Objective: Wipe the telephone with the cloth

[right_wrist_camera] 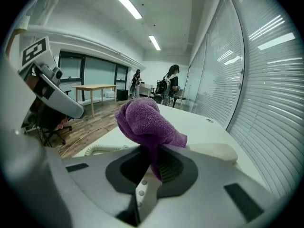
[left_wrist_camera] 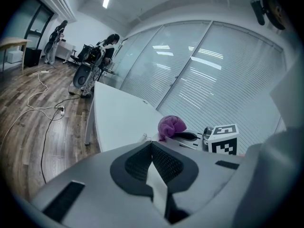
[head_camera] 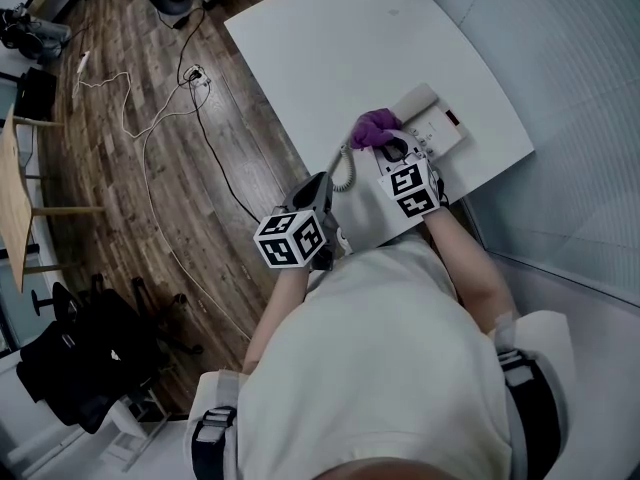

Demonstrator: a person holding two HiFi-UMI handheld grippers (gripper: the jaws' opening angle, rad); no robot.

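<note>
A white telephone [head_camera: 437, 120] lies on the white table [head_camera: 340, 38] near its right edge. Its handset [right_wrist_camera: 214, 151] and coiled cord [right_wrist_camera: 101, 149] show in the right gripper view. My right gripper [right_wrist_camera: 154, 167] is shut on a bunched purple cloth [right_wrist_camera: 145, 122], which rests over the phone's left end [head_camera: 374, 126]. The left gripper [left_wrist_camera: 153, 148] is shut with nothing between its fingers. It hangs off the table's near edge [head_camera: 318, 196], short of the phone and left of the cord [head_camera: 345, 168]. From the left gripper view, the cloth [left_wrist_camera: 172, 126] sits ahead on the phone.
Cables and a power strip [head_camera: 193, 74] trail over the wooden floor left of the table. Black chairs [head_camera: 80, 353] stand at lower left, a wooden table [head_camera: 14, 198] at far left. Glass walls with blinds [left_wrist_camera: 213, 80] run behind the table. Two people stand far back [right_wrist_camera: 170, 87].
</note>
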